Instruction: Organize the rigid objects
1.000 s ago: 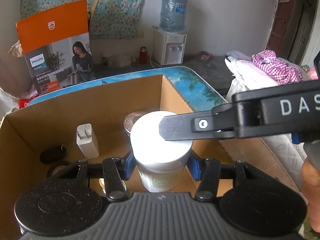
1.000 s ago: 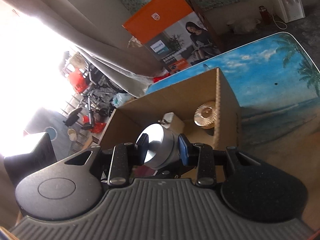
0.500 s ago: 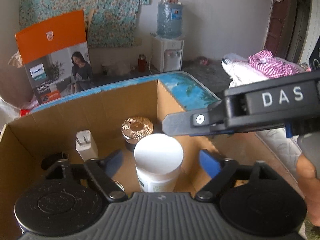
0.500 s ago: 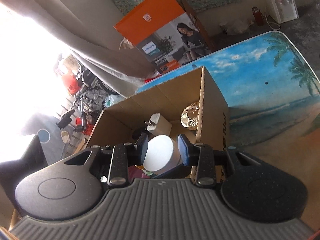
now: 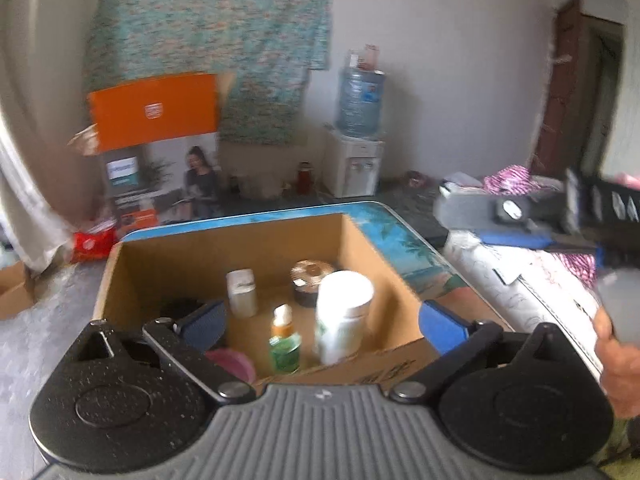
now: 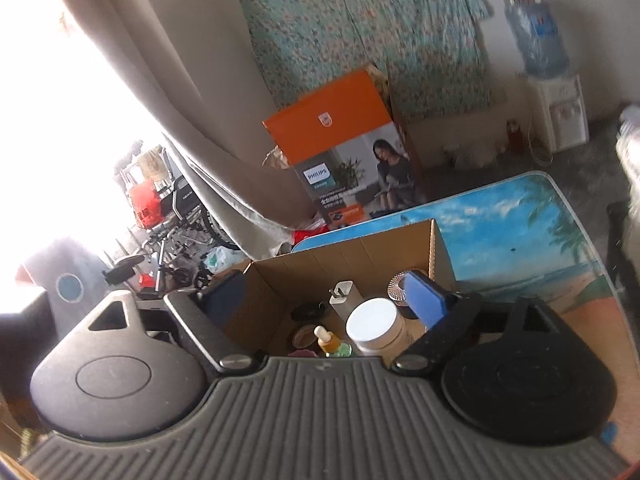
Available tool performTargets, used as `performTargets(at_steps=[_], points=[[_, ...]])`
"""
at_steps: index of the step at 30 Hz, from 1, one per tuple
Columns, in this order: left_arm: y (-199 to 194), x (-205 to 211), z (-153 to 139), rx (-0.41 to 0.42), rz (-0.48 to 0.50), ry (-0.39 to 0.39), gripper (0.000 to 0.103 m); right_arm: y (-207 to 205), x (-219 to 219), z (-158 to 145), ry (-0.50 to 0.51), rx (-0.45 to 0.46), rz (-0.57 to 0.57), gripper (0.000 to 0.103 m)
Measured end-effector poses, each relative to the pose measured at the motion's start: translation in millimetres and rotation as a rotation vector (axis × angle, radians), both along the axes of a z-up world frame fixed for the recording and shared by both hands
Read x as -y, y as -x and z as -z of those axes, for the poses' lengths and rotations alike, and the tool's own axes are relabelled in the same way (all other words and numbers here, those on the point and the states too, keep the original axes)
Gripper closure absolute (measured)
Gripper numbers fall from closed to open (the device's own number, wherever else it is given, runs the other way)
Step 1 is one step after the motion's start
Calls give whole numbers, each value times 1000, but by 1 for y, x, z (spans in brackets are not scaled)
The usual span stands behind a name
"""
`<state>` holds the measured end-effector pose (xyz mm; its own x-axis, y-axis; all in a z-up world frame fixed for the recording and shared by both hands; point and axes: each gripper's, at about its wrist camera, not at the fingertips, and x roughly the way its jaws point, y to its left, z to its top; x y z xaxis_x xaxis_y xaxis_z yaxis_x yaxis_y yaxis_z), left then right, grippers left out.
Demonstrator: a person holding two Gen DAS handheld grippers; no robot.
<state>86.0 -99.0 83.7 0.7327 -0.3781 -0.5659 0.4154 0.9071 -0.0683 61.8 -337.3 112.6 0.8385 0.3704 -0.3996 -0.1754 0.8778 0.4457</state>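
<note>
Left tongs (image 5: 324, 320) and right tongs (image 6: 326, 300) opening, empty, blurred white jar (image 5: 344, 312) half-hidden in cardboard box (image 5: 240, 240)

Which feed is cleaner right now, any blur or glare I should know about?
Left wrist view: motion blur all over, so the white jar and cardboard box look soft. Right wrist view: sharper on the box, but window glare washes out the left side.

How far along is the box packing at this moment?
Done: the white jar stands in the box beside the dropper bottle, charger and ribbed-lid jar. In hand: nothing; the left gripper and right gripper are opening, empty. Left: nothing visible on the table.
</note>
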Motion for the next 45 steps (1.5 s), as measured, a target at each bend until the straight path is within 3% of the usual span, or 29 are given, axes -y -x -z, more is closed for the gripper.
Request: performTargets(at_steps=[3, 11, 15, 28, 45], points=[[9, -16, -3, -15, -93, -22, 0, 20, -15, -2, 44, 10, 7, 1], [17, -34, 15, -35, -275, -160, 0, 45, -56, 17, 171, -51, 62, 1], [11, -34, 28, -87, -240, -185, 0, 49, -71, 33, 294, -100, 116, 1], [2, -35, 46, -119, -324, -206, 0, 14, -103, 64, 473, -197, 130, 1], [-5, -36, 44, -106, -339, -226, 0, -7, -107, 70, 504, -226, 174, 1]])
